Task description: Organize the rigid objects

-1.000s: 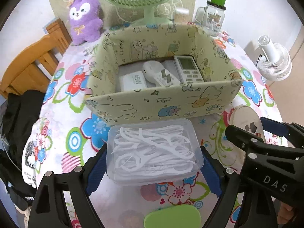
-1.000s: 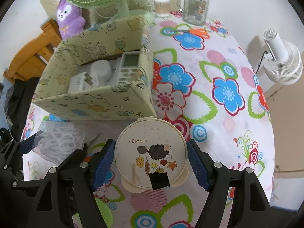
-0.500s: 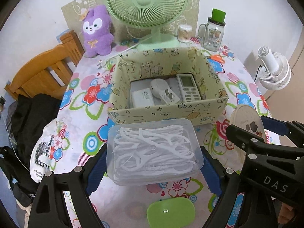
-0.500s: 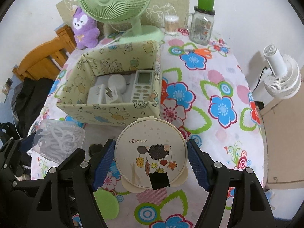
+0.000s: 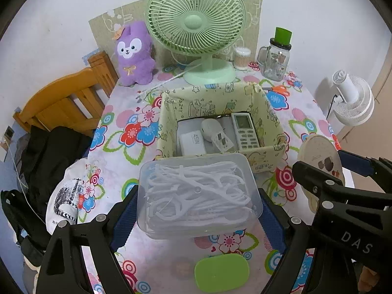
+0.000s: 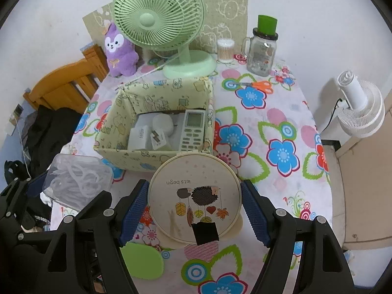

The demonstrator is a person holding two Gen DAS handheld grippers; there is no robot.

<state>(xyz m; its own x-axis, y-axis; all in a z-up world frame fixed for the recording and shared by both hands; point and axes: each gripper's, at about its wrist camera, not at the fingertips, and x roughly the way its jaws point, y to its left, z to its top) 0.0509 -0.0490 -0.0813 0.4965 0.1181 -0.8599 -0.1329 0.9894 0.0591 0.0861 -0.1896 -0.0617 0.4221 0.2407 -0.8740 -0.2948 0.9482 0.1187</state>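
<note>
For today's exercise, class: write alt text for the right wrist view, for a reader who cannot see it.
The right gripper holds a round hedgehog-print tin above a flowered tablecloth. Just beyond it stands an open patterned box holding a remote control and white chargers. A green fan stands behind.

I see both views bright and evenly lit by soft indoor light, with only faint shadows on the white wall point(image 5: 61, 24). The fisheye bends the bench point(image 6: 281, 122) edges, and black vignette fills the corners. Focus is sharp, with no motion blur or harsh glare.
</note>
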